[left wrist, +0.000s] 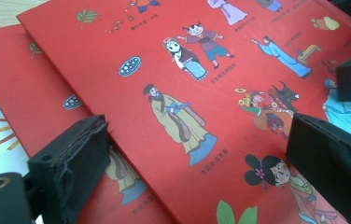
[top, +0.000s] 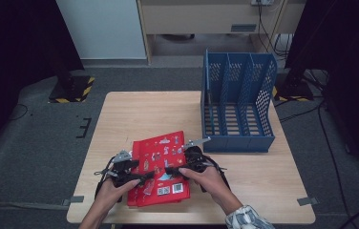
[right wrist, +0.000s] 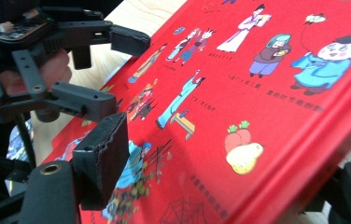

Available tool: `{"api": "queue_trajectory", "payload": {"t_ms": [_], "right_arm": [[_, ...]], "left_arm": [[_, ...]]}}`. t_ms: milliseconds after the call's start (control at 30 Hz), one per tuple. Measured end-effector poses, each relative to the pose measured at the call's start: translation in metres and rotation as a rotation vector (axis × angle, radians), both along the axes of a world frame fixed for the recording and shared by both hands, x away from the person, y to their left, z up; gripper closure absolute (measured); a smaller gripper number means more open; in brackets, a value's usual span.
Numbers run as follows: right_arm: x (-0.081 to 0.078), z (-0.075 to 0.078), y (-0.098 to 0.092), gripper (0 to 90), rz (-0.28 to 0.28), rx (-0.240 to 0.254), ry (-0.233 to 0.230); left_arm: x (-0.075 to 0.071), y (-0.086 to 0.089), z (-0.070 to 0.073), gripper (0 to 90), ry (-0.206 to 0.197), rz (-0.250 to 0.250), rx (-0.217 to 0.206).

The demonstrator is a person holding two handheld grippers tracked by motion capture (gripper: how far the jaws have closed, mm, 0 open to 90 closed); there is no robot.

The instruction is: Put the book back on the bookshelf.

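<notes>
While the top red book [top: 161, 155] lies on a stack of red books [top: 154, 194] at lower centre of the high view, near the table's front edge, I've got both grippers on it from either side. Its cover (cartoon figures in robes, small captions) faces up. In the left gripper view a 2nd red book [left wrist: 33, 100] sticks out from under it at left, w/ a white-cover page showing at the far left edge.

My left gripper [top: 126, 172] sits at the stack's left side in the high view. Its jaws stand wide apart in its own view, one at lower left, one at lower right, w/ the top book's cover between and beyond them; pads aren't pressing on anything I can see, so it's released.

My right gripper [top: 183, 164] is at the book's right edge, lower centre-right of the high view. In its own view the top book [right wrist: 267, 93] is tilted, its thick edge running across the lower right; one jaw shows at lower left over the cover, the other is mostly hidden under the book at lower right. Not clamped as far as I can tell: open around the edge. The left gripper [right wrist: 94, 70] shows at upper left of that view.

Further out: a blue file rack [top: 237, 102] w/ upright dividers stands at the table's [top: 134, 112] right rear, well apart from the books.
</notes>
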State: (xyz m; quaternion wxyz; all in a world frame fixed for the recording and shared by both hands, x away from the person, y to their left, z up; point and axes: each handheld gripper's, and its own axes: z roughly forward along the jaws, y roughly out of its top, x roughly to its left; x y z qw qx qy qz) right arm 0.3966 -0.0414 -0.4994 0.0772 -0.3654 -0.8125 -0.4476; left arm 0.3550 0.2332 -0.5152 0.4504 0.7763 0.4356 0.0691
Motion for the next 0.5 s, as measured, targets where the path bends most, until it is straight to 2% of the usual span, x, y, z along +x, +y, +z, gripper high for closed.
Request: {"api": "queue_trajectory", "payload": {"t_ms": [300, 500], "right_arm": [[-0.0021, -0.0085, 0.0008, 26.5, -0.026, 0.028, -0.010], [-0.0020, -0.0103, -0.0044, 35.7, -0.058, 0.079, -0.010]], "left_arm": [[0.0000, -0.0017, -0.0007, 3.1, -0.011, -0.006, 0.013], [-0.0001, -0.0034, -0.0012, 0.8, -0.015, -0.002, 0.016]]}}
